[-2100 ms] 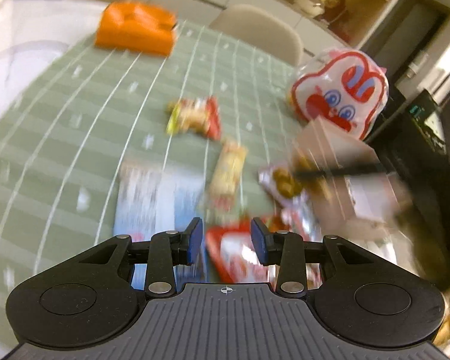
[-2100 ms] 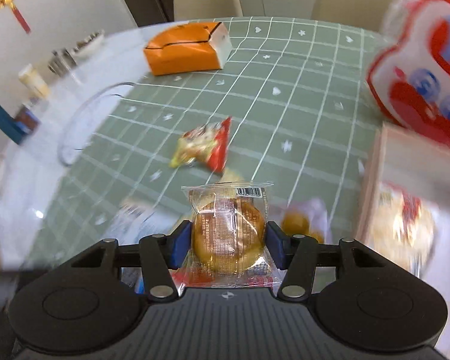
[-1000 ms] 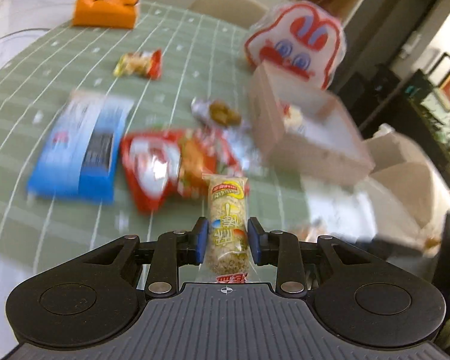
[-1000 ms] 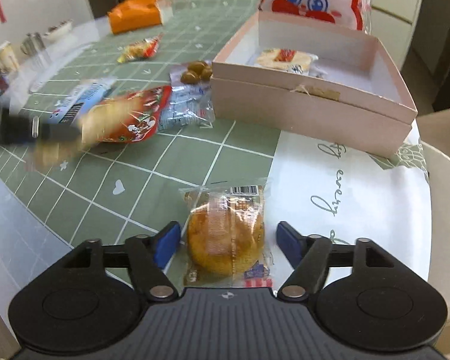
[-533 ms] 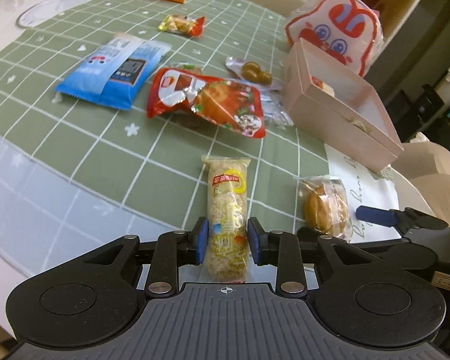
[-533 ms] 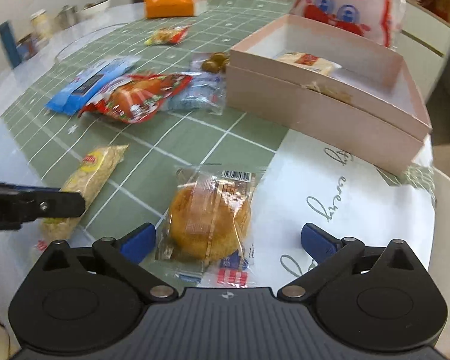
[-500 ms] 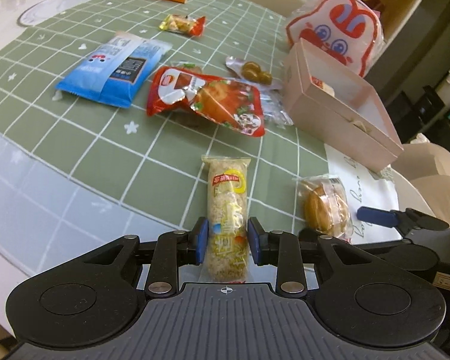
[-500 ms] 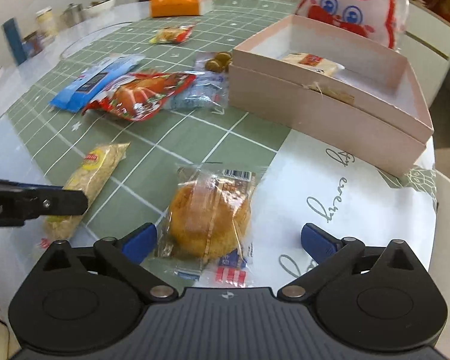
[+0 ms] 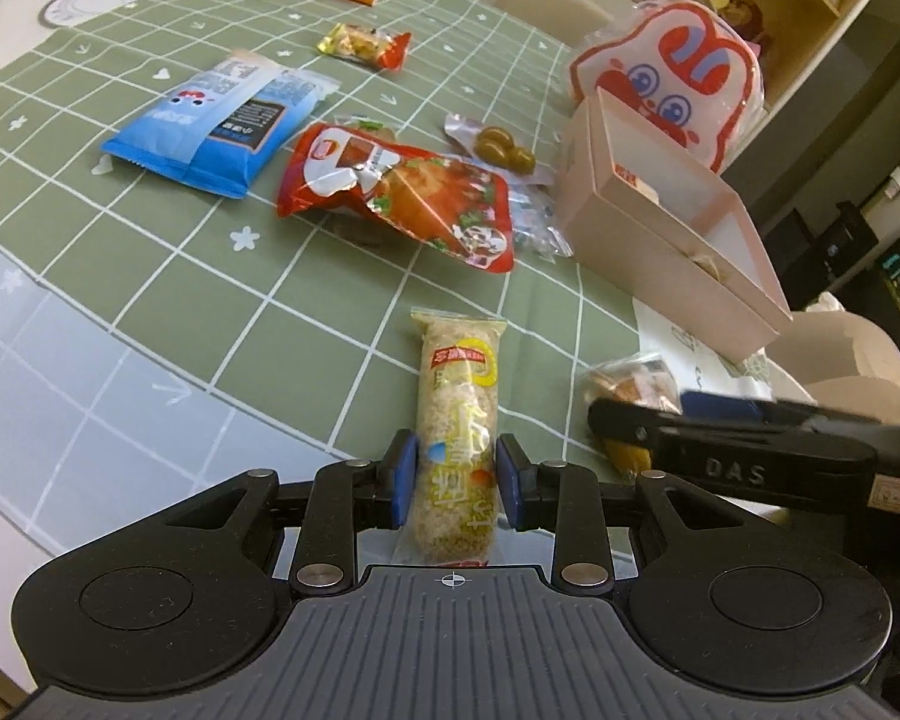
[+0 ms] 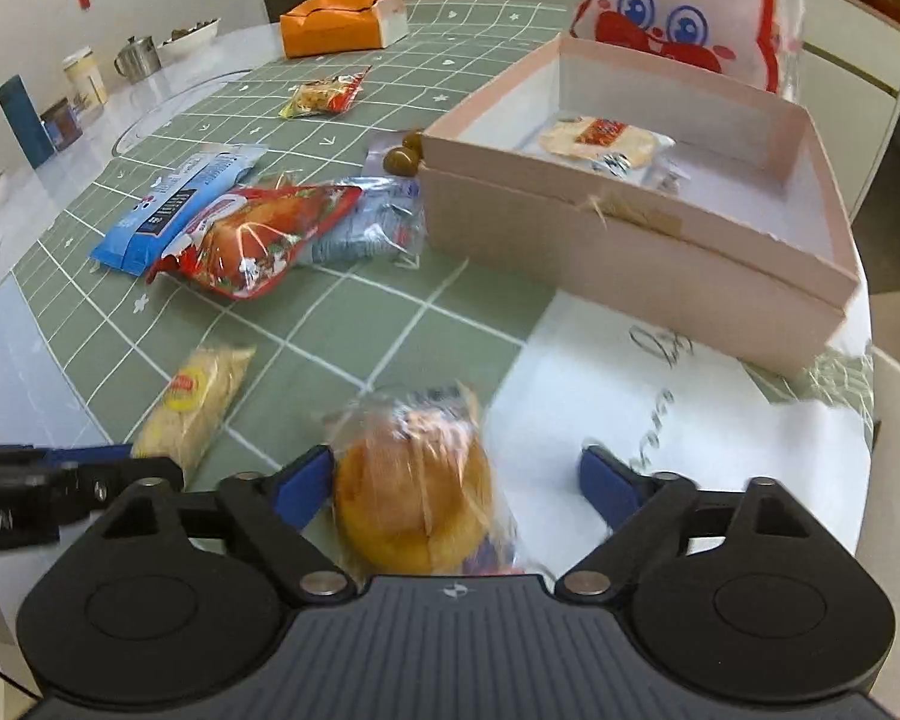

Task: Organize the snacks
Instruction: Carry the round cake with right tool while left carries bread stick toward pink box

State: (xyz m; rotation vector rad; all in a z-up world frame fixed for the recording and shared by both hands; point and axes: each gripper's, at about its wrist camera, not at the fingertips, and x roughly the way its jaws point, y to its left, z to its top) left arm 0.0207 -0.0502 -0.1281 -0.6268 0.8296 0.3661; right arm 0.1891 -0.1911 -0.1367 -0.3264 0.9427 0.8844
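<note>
My left gripper (image 9: 455,483) is shut on a long rice-cracker bar (image 9: 459,414) in a clear yellow wrapper, low over the table's near edge; the bar also shows in the right wrist view (image 10: 195,399). My right gripper (image 10: 456,480) is open, its jaws wide apart around a wrapped round cake (image 10: 414,492), which looks blurred and touches the left pad only. The same cake shows in the left wrist view (image 9: 630,387). A pink open box (image 10: 630,240) holds one wrapped snack (image 10: 600,141).
On the green checked cloth (image 9: 222,300) lie a red snack bag (image 9: 396,198), a blue packet (image 9: 222,126), a clear pack of olives (image 9: 501,147) and a small yellow-red packet (image 9: 363,45). An orange box (image 10: 342,21) and a rabbit-face bag (image 10: 684,6) stand further back.
My right gripper has moved forward and left, so the loose cake now lies against its left pad and looks blurred. My left gripper still holds the bar in the same place.
</note>
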